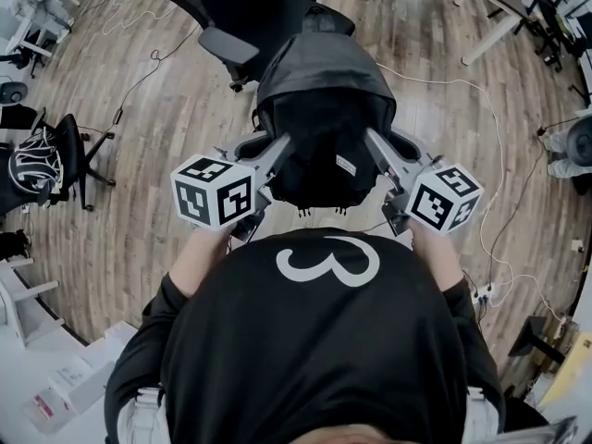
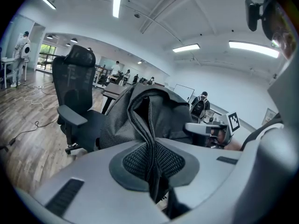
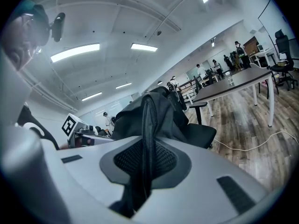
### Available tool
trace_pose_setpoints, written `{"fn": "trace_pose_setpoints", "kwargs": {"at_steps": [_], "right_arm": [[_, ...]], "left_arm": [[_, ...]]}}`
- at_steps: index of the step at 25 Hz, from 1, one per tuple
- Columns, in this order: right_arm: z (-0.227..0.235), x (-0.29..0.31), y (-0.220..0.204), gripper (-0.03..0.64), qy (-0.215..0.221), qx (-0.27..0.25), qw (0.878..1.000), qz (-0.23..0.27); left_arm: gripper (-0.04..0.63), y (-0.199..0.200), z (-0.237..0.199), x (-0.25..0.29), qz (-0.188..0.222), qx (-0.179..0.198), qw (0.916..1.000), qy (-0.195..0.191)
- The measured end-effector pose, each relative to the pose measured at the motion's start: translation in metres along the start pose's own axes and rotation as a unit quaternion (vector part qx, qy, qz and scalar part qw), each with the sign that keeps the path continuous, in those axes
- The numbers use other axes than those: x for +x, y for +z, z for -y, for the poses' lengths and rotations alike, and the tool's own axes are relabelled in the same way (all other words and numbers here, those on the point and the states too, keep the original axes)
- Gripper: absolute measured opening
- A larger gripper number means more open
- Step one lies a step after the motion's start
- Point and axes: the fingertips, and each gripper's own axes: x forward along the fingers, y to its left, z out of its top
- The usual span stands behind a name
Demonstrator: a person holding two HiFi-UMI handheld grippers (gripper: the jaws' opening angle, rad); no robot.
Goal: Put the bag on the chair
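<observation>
A black backpack (image 1: 319,118) hangs in the air between my two grippers, in front of the person's chest. My left gripper (image 1: 282,151) is shut on the bag's left edge, a zipper seam (image 2: 145,139) pinched between its pads. My right gripper (image 1: 372,146) is shut on the bag's right edge, with a fold of fabric (image 3: 148,139) in its jaws. A black office chair (image 1: 250,17) stands just beyond the bag; its seat is partly hidden by the bag. In the left gripper view the chair (image 2: 74,101) stands left of the bag.
Wood floor with loose cables (image 1: 444,81) runs around the chair. A second dark chair (image 1: 46,155) stands at the far left, and a table leg (image 1: 490,30) at the upper right. A long desk (image 3: 233,80) and distant people show in the right gripper view.
</observation>
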Motion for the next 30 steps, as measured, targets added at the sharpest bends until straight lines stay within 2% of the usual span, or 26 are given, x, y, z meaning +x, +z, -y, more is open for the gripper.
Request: {"fn": "trace_pose_setpoints", "kwargs": {"at_steps": [10, 18, 30], "right_arm": [[0.041, -0.014, 0.015, 0.060, 0.011, -0.011, 1.000, 0.000], [0.062, -0.021, 0.021, 0.060, 0.006, -0.010, 1.000, 0.001], [0.130, 0.010, 0.018, 0.060, -0.027, 0.014, 0.999, -0.025]], "left_arm": [[0.044, 0.008, 0.020, 0.039, 0.011, 0.002, 0.9999, 0.011], [0.044, 0.013, 0.029, 0.057, 0.014, 0.004, 0.9999, 0.006], [0.044, 0.017, -0.005, 0.129, -0.017, -0.015, 0.9996, -0.014]]}}
